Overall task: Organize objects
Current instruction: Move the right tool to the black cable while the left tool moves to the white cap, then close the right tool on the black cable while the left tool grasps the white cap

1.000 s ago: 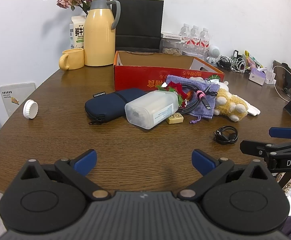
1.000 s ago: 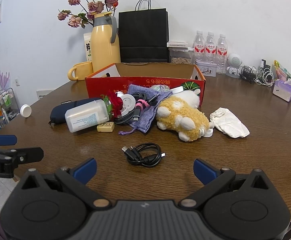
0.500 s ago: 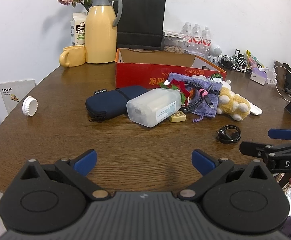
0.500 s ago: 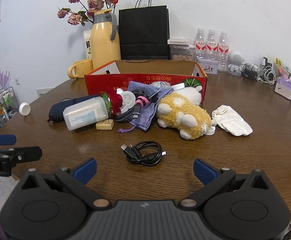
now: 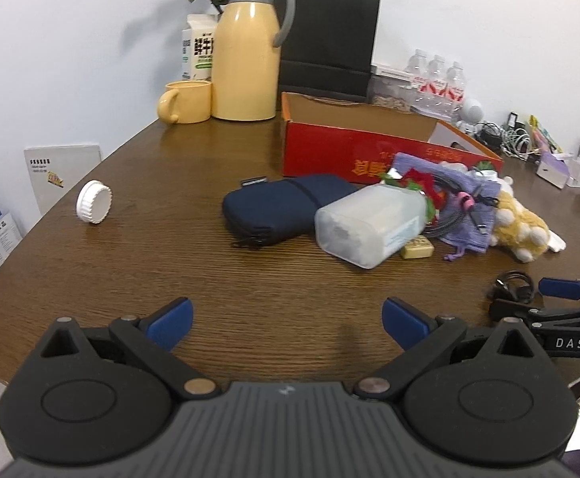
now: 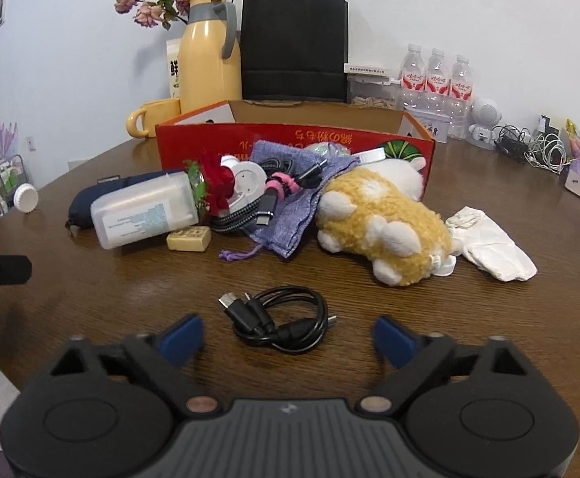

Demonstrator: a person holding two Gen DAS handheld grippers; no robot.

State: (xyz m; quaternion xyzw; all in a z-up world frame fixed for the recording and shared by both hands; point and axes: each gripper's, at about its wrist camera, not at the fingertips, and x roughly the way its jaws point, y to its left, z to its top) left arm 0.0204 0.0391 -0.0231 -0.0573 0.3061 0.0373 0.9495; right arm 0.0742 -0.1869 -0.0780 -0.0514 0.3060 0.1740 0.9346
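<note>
A coiled black cable (image 6: 280, 320) lies on the wooden table (image 6: 489, 326) just ahead of my right gripper (image 6: 288, 336). Its jaws are closing, with the cable between the blue pads and untouched. Behind it lies a heap: a frosted plastic bottle (image 6: 144, 209), a navy pouch (image 5: 286, 207), a purple drawstring bag (image 6: 301, 207) with cables, a yellow plush toy (image 6: 385, 227), a white cloth (image 6: 493, 249) and a small yellow block (image 6: 189, 238). My left gripper (image 5: 288, 318) hovers open over bare wood in front of the bottle (image 5: 369, 225). The red cardboard box (image 6: 293, 139) stands open behind the heap.
A white bottle cap (image 5: 93, 201) lies apart at the left. A yellow thermos (image 5: 246, 51), yellow mug (image 5: 186, 101), black paper bag (image 6: 293, 47), water bottles (image 6: 435, 75) and tangled chargers (image 6: 529, 147) line the back wall. The table's edge curves close on the left.
My right gripper has moved forward and down toward the black cable, and its jaws have narrowed slightly. My left gripper has shifted, so the heap sits further right in its view.
</note>
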